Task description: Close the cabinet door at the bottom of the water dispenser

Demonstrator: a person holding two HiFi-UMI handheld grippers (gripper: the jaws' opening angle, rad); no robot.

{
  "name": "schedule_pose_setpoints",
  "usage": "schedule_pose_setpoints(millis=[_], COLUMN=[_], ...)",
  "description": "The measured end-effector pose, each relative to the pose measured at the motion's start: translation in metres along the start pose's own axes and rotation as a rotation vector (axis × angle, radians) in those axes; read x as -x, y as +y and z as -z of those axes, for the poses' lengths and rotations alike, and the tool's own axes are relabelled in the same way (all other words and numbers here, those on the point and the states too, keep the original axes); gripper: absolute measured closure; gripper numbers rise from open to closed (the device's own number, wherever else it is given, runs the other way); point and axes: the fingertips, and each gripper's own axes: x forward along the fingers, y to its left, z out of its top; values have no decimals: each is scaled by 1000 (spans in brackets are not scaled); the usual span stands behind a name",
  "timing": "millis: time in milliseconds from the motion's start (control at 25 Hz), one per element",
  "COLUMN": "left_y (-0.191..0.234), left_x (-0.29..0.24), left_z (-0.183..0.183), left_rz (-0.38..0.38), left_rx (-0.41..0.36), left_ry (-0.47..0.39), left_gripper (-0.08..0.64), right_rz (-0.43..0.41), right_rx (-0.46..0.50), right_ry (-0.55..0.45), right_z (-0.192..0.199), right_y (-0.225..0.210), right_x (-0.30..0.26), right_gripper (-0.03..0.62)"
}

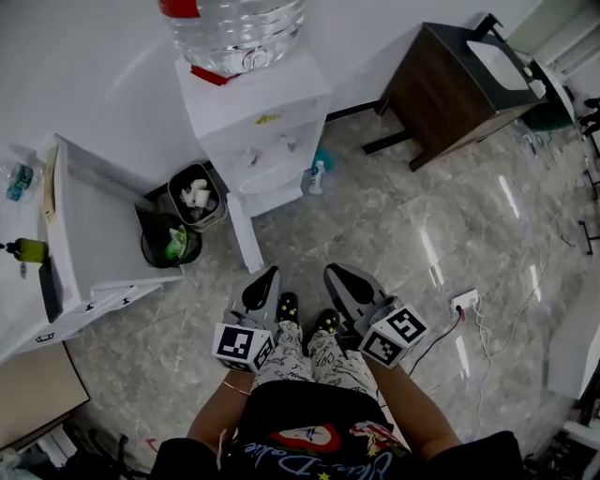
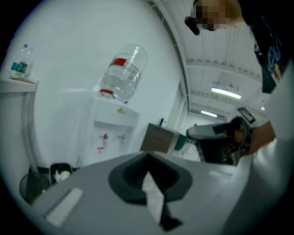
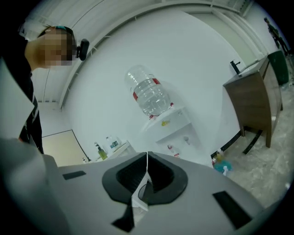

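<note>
The white water dispenser (image 1: 258, 122) stands against the far wall with a clear bottle (image 1: 236, 28) on top. Its bottom cabinet door (image 1: 246, 234) is swung open and juts out over the floor toward me. Both grippers are held close to my body, well short of the door. The left gripper (image 1: 265, 277) is shut with nothing in it, and so is the right gripper (image 1: 336, 274). Past the closed jaws of the left gripper (image 2: 148, 158), the left gripper view shows the dispenser (image 2: 108, 133). The right gripper (image 3: 147, 156) also points toward the dispenser (image 3: 172, 126).
Two black bins (image 1: 197, 199) (image 1: 171, 242) sit left of the open door, next to a white shelf unit (image 1: 89, 225). A blue spray bottle (image 1: 317, 173) stands right of the dispenser. A brown cabinet (image 1: 450, 89) is at the far right. A power strip (image 1: 465, 302) with cables lies on the floor.
</note>
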Motion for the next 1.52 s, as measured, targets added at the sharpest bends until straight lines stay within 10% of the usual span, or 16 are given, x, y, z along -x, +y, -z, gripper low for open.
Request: schedule_pose_setpoints(millis=[880,1520], left_y=[269,234], left_x=[-43,-97], left_z=[297,336], left_rz=[-585,-338], left_rx=[162,143], left_ry=[347,526], left_gripper=[561,565], right_rz=[55,69], right_rx=[-1,-150], right_ry=[252,249], right_z=[211,209], right_y=[-187,-227], right_x=[-158,-164], right_gripper=[575,575])
